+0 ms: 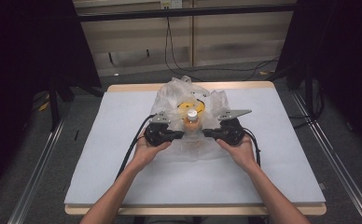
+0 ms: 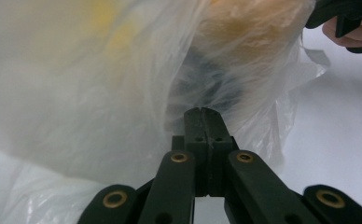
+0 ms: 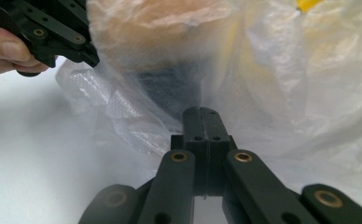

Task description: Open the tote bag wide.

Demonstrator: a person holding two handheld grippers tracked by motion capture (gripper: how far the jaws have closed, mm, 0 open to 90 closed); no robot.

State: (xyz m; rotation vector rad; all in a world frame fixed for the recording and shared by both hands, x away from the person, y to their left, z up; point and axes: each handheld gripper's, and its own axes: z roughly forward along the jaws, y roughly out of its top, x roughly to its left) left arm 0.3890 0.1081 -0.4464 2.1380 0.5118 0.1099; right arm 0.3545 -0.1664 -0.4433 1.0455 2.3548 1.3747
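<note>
While both hands are working at the centre of the bench [image 1: 123,186], the left gripper [image 1: 178,135] and the right gripper [image 1: 208,134] are facing each other from 9 and 3 o'clock across a crumpled clear plastic bag [image 1: 179,91]. Each gripper's jaws are standing fully closed; in the left gripper view the left gripper [image 2: 201,111] is meeting the film at its tips, and the right gripper [image 3: 200,110] is doing the same in its own view, but whether either is pinching a fold is not resolving. Inside the bag a bottle [image 1: 191,122] with a white cap [image 1: 192,113] is standing upright between the two grippers, with something yellow [image 1: 187,105] lying behind it toward 12 o'clock. Judged step: handling the bag around the bottle, possibly holding the film at both sides. Next move is probably calling for a firm hold on the plastic and a steady, even pull so the bottle is not tipping. Film is blurring the bottle's lower body, the yellow item stays unidentifiable, and dark patches behind the plastic near each tip are not readable.
</note>
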